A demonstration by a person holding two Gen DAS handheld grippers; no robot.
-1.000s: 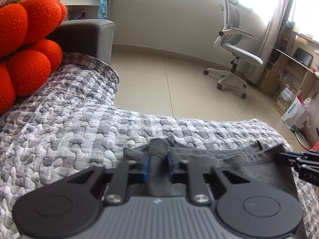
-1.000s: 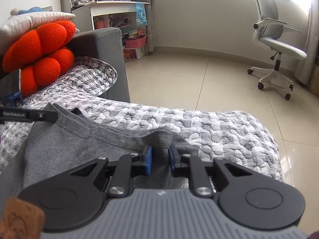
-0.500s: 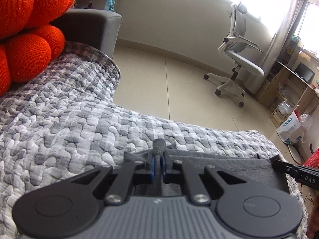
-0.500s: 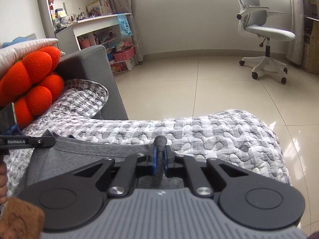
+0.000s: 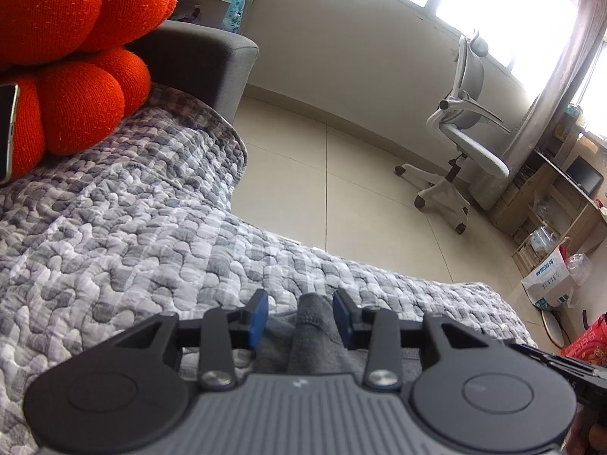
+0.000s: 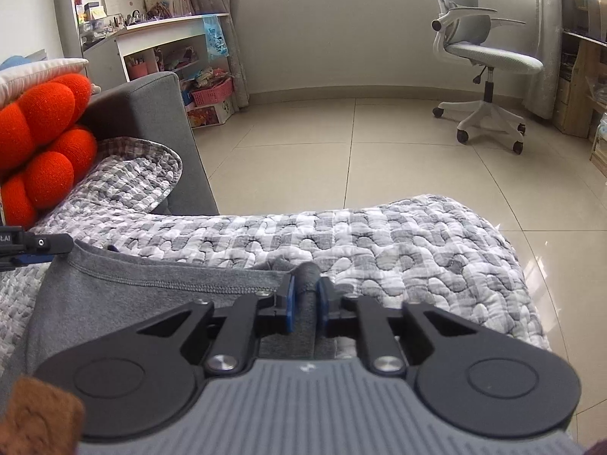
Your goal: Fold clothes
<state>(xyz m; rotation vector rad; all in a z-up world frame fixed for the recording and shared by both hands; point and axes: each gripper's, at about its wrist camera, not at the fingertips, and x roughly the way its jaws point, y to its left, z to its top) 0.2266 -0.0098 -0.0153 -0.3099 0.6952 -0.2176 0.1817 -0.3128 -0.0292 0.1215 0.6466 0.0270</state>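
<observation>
Low over the garment (image 6: 151, 295), left gripper (image 5: 301, 318) spread, right gripper (image 6: 305, 299) pinching.

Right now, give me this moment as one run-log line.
task: fold clothes | left gripper: open, grey garment between jaws, unclamped | right gripper: shut on grey garment | surface: quilted cover

Daylight pours from the windows (image 5: 504, 3) at the top right of the left view, blown out to white glare. The floor (image 6: 379, 144) shows a soft sheen. Both views are bright and sharp at centre, with strong fisheye bending at the edges; shadows are soft under the chair (image 6: 489, 60)
</observation>
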